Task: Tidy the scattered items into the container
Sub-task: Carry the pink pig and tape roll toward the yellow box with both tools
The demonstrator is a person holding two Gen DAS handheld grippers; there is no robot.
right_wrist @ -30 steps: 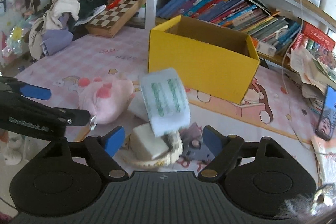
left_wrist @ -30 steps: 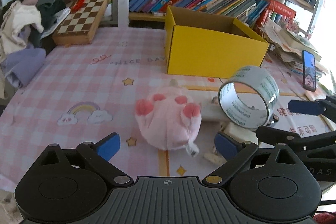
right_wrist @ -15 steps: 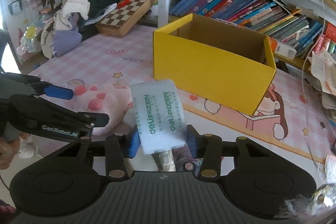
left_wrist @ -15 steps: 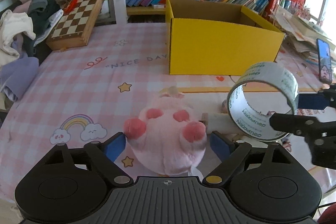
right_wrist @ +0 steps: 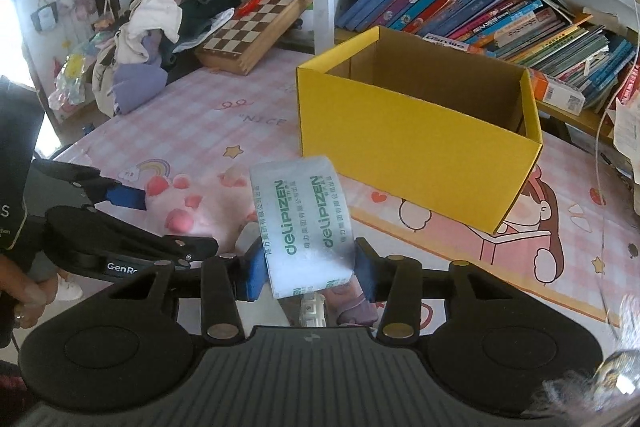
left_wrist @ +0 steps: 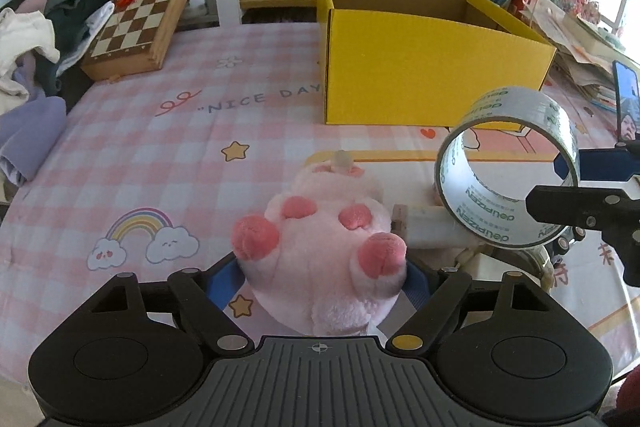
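Tape roll (right_wrist: 306, 223) clamped in R jaws, pink plush (left_wrist: 320, 251) between L jaws, gripped.

Left gripper (left_wrist: 320, 285): held low and level, pointing forward; its two blue-padded fingers (left_wrist: 225, 279) press against either side of a pink plush toy (left_wrist: 320, 247), which fills the gap between them. In the right wrist view the person's hand (right_wrist: 22, 291) wraps the handle at the left edge. Right gripper (right_wrist: 310, 273): raised off the table to the right of the left one; its blue pads (right_wrist: 253, 277) clamp the flat sides of a roll of clear tape (right_wrist: 306, 227), held on edge between the narrowed fingers.
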